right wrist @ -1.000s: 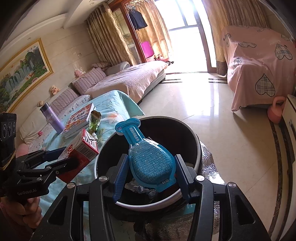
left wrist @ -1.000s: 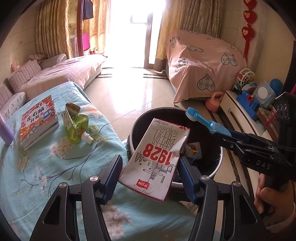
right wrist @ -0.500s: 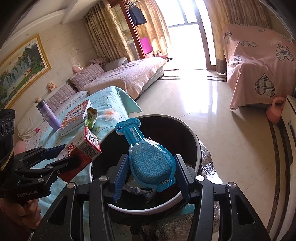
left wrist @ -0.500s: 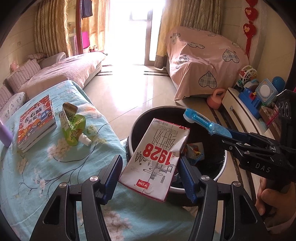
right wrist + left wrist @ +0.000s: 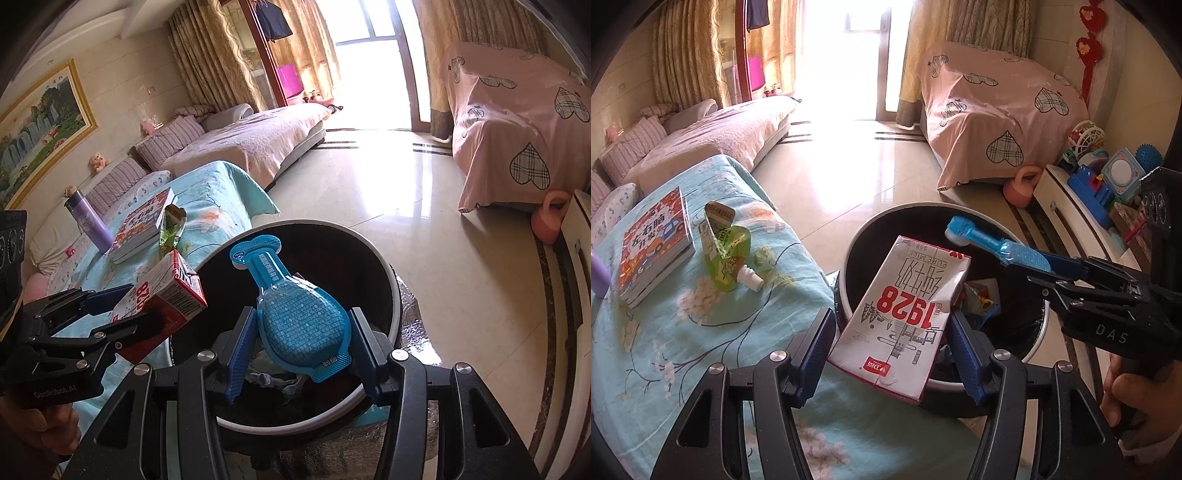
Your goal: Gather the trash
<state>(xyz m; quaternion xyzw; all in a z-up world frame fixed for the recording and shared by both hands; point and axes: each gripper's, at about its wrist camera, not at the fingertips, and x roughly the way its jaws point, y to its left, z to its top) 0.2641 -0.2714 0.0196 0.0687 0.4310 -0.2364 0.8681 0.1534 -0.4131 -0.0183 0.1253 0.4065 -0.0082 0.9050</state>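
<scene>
While both grippers hang over the bin (image 5: 871,236), the left gripper (image 5: 890,347) clamps a milk carton (image 5: 905,314) by its side walls and the right gripper (image 5: 299,343) pinches a blue pouch (image 5: 295,314) at its bulb. Both look light; the carton's creased top suggests thin, crushable board, the pouch soft and slick. At ten o'clock of the bin, a green pouch (image 5: 727,254) lies on the bedspread (image 5: 665,350) beside a book (image 5: 653,240).
</scene>
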